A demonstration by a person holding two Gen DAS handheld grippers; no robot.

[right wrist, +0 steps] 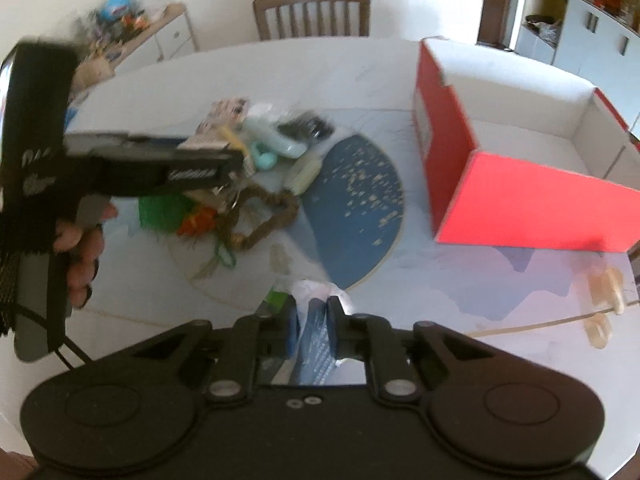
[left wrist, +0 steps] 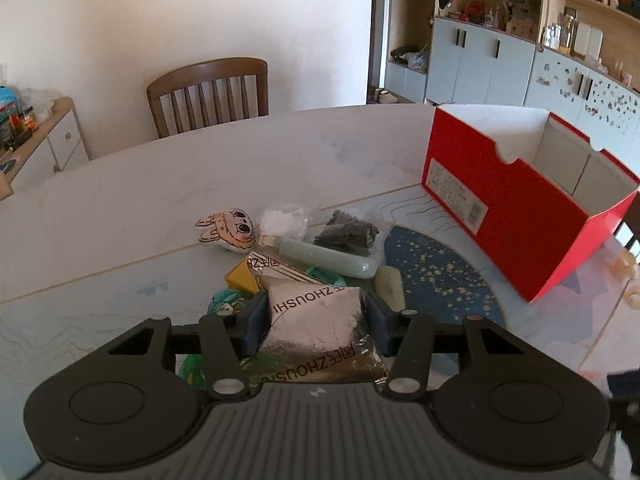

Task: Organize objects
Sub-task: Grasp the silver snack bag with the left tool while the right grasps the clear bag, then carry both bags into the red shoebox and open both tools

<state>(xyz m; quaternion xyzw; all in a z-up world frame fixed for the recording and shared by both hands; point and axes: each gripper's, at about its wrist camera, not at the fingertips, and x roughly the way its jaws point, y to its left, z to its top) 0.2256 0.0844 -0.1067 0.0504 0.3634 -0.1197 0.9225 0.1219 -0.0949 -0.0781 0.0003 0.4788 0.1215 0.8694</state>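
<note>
My left gripper [left wrist: 316, 312] is shut on a silver foil pouch [left wrist: 316, 320] printed "ZHOUSHI", held just above a pile of small objects on the table. The pile holds a rabbit-face plush [left wrist: 228, 228], a pale green tube [left wrist: 328, 258], a black item in a bag [left wrist: 348, 232] and a clear bag of white bits [left wrist: 284, 220]. My right gripper [right wrist: 312, 312] is shut on a blue-and-white packet [right wrist: 316, 340], near the table's front. The left gripper also shows in the right wrist view [right wrist: 236, 164], over the pile. An open red box [left wrist: 520, 208] stands at the right.
A round blue placemat [right wrist: 356, 208] lies between the pile and the red box [right wrist: 500, 176]. A brown rope ring [right wrist: 264, 216], green and orange items lie by the pile. A wooden chair [left wrist: 208, 92] stands behind the table. Cabinets line the far right wall.
</note>
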